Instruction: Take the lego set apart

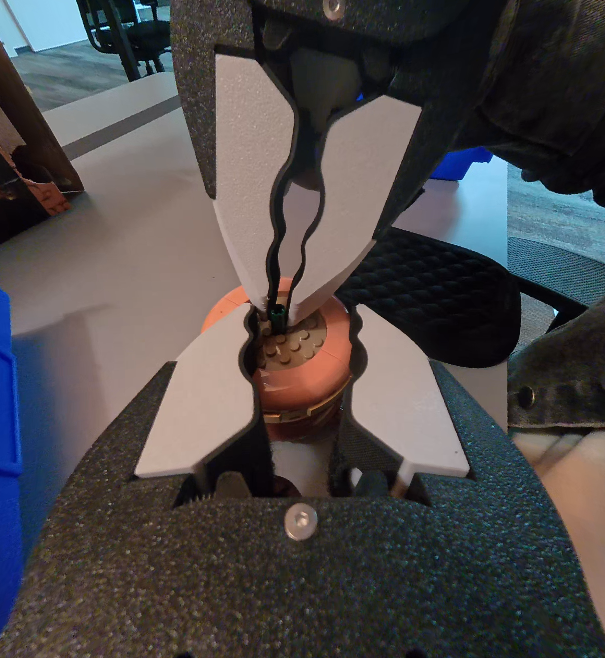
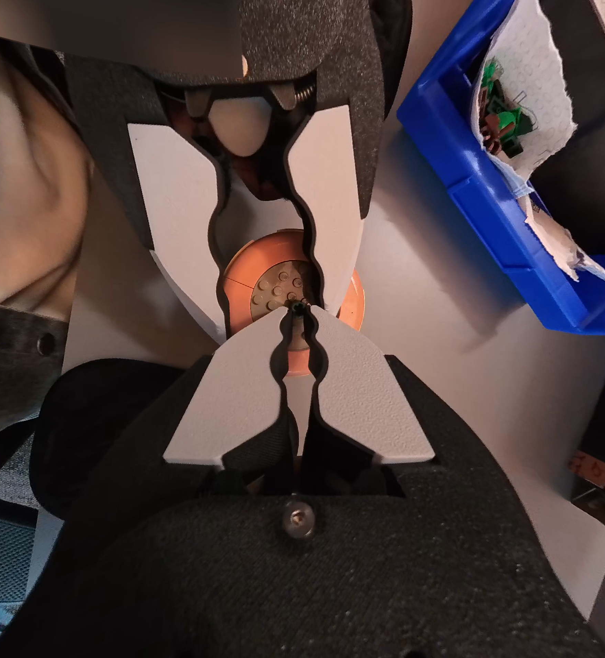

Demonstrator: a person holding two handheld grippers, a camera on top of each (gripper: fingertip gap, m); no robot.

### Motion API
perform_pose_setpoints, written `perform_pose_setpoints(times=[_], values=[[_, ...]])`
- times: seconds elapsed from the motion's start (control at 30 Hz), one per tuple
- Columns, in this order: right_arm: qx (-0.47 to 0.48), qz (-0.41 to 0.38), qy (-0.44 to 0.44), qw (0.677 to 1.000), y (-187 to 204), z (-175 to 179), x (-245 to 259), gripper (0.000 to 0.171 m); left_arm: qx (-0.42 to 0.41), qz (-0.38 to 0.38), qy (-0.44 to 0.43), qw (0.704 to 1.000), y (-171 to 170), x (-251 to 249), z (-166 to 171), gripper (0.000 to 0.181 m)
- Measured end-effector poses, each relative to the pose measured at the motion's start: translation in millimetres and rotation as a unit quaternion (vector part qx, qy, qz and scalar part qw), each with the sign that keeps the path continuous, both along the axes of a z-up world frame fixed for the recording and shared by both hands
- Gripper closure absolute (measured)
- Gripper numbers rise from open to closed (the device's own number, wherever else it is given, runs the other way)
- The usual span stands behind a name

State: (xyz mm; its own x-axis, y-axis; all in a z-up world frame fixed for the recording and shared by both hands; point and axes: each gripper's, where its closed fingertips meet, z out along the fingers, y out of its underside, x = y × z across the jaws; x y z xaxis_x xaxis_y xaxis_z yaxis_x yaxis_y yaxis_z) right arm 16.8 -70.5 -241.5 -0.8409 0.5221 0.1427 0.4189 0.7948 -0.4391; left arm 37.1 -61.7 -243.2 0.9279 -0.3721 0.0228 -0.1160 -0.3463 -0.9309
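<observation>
Pot (image 1: 304, 374) mid-frame on counter (image 1: 123, 249), clamped at sides by left tool (image 1: 299, 356). Stem (image 1: 277, 317) on studded top, pinched by nearly closed right tool (image 2: 295, 309). Best pulled straight up, pot held firm, no twisting. Bin (image 2: 472, 185) upper right.

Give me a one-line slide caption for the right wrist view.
Right gripper pinches a green stem piece atop the terracotta lego pot while the left gripper clamps the pot.
</observation>
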Motion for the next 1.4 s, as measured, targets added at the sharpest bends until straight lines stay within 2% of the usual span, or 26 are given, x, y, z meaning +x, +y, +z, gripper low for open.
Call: perform_pose_setpoints(times=[0.03, 0.1, 0.13, 0.17, 0.2, 0.27, 0.4, 0.57, 0.73, 0.9, 0.97, 1.1, 1.27, 1.4], values=[[-0.014, -0.001, 0.009, 1.000, -1, 7, -1, 0.165, -0.001, 0.000, -0.003, 1.000, 0, 0, 0, 0.133], [-0.139, -0.005, 0.102, 0.985, -10, 79, -8, 0.167, -0.001, -0.002, -0.007, 1.000, -1, 0, 0, 0.133], [-0.079, -0.028, 0.125, 0.989, 12, 92, -8, 0.166, -0.002, -0.004, -0.003, 1.000, -1, 0, 0, 0.133], [-0.007, -0.047, 0.104, 0.993, 33, 85, -4, 0.166, -0.004, -0.005, -0.001, 1.000, 0, 0, 0, 0.133], [0.009, -0.054, 0.069, 0.996, 39, 75, 2, 0.166, -0.005, -0.005, 0.000, 1.000, 0, 0, 0, 0.133], [-0.003, -0.056, 0.075, 0.996, 37, 71, 5, 0.166, -0.005, -0.003, -0.003, 1.000, 0, 0, 0, 0.134], [-0.141, -0.084, 0.139, 0.977, 29, 93, -5, 0.166, -0.003, 0.002, -0.001, 1.000, 0, 2, 1, 0.134], [-0.282, -0.074, 0.162, 0.943, 14, 119, -10, 0.166, 0.003, 0.005, -0.009, 1.000, 0, 3, 5, 0.127], [-0.362, -0.073, 0.171, 0.913, 13, 139, -15, 0.166, 0.112, 0.041, -0.072, 0.990, -8, -13, 54, 0.123], [-0.436, -0.040, 0.138, 0.888, -9, 145, -11, 0.166, 0.251, 0.018, -0.168, 0.953, -39, -34, 116, 0.146], [-0.472, -0.042, 0.111, 0.873, -19, 143, -13, 0.166, 0.292, 0.029, -0.111, 0.949, -47, -42, 127, 0.158], [-0.519, -0.069, 0.074, 0.849, -31, 134, -20, 0.166, 0.314, 0.031, 0.015, 0.949, -48, -38, 130, 0.160], [-0.580, -0.095, 0.044, 0.808, -36, 132, -24, 0.166, 0.310, 0.037, 0.093, 0.946, -41, -39, 127, 0.167], [-0.582, -0.109, 0.031, 0.805, -36, 122, -24, 0.166, 0.308, 0.039, 0.126, 0.942, -37, -38, 126, 0.167]])
